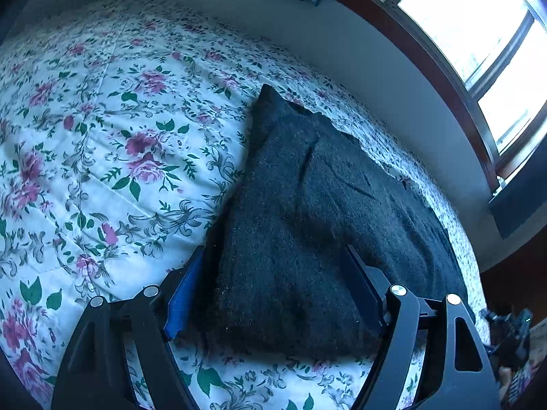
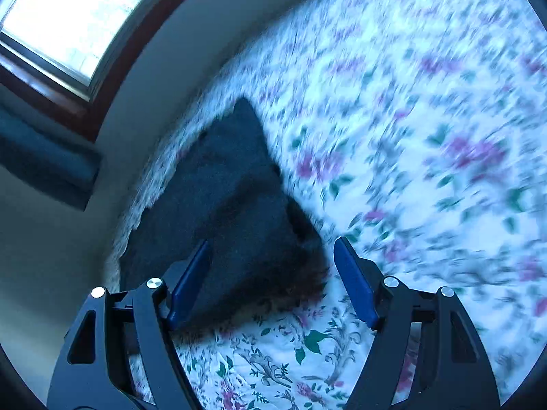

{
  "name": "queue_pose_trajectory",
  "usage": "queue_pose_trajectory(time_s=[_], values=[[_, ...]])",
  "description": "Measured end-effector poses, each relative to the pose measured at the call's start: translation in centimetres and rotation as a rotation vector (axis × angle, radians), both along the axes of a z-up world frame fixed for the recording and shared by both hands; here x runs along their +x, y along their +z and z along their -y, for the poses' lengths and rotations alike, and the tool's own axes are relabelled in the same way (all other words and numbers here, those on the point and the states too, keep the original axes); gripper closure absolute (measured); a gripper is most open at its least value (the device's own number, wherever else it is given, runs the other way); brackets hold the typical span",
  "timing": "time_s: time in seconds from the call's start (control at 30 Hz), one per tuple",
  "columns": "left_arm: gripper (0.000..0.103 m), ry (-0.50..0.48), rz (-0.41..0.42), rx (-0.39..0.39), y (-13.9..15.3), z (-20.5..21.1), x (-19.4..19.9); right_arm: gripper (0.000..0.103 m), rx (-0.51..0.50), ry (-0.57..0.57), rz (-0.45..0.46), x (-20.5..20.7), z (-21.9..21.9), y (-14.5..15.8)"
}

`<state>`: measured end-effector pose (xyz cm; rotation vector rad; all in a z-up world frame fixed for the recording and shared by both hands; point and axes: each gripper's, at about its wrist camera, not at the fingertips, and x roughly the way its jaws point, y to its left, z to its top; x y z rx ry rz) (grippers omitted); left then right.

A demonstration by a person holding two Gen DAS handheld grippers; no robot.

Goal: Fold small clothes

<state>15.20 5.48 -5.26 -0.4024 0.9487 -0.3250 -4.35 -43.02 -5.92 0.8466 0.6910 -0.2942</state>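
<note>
A dark garment (image 1: 307, 225) is seen lying on the floral bedspread (image 1: 102, 157), along the side of the bed nearest the wall (image 1: 376, 78) under the window (image 1: 478, 34). In the left wrist view the left tongs (image 1: 277, 290) are spread wide, with the near corner of the garment lying between the two fingers; nothing is pinched. In the right wrist view the right tongs (image 2: 270, 280) are likewise spread, with the garment's fuzzy near corner framed between them and no cloth gripped. That view is blurred, so fine detail cannot be told.

The step in hand is judged to be the taking of an edge or corner for a fold. It would be done well if each pair of tongs were lowered until one finger slides under the cloth edge, closed only on the garment's top layer and not on the bedspread beneath, and the two grips were kept level so the fold falls straight. The soft bedspread could be caught up with the cloth if the fingers are pressed too deep.

The garment is black or very dark, thick and fuzzy like knitted wool or fleece. It is spread mostly flat, with a few shallow creases across it and a pointed corner at the far end. It appears limp and likely to sag when lifted.
</note>
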Motion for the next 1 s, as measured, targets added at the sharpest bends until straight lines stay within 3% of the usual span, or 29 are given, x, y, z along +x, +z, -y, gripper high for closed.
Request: queue_pose_trajectory(time_s=[0.1, 0.17, 0.43, 0.57, 0.67, 0.7, 0.83, 1.0], values=[[0.024, -0.008, 0.004, -0.001, 0.1, 0.1, 0.0, 0.019, -0.042, 0.023, 0.056, 0.3, -2.1, 1.9], [0.023, -0.015, 0.003, -0.002, 0.1, 0.0, -0.1, 0.014, -0.051, 0.1, 0.119, 1.7, -4.7, 3.2], [0.023, -0.027, 0.002, -0.003, 0.0, 0.1, 0.1, 0.012, 0.015, 0.462, 0.159, 12.7, -14.7, 3.5], [0.023, -0.03, -0.001, -0.012, 0.0, 0.0, 0.1, 0.012, 0.061, 0.493, 0.104, 17.0, -16.9, 1.1], [0.023, -0.029, -0.003, -0.015, 0.0, 0.0, 0.1, 0.011, 0.075, 0.509, -0.034, 19.1, -17.8, -3.1], [0.023, -0.027, -0.009, -0.014, -0.1, 0.0, 0.1, 0.011, 0.06, 0.515, -0.029, 19.1, -18.2, -3.8], [0.022, -0.03, 0.003, -0.009, 0.3, 0.2, -0.1, 0.011, 0.029, 0.519, -0.008, 18.9, -18.4, -3.0], [0.022, -0.034, 0.004, 0.001, 0.2, 0.5, -0.1, 0.011, 0.073, 0.52, 0.014, 17.1, -18.6, -1.5]])
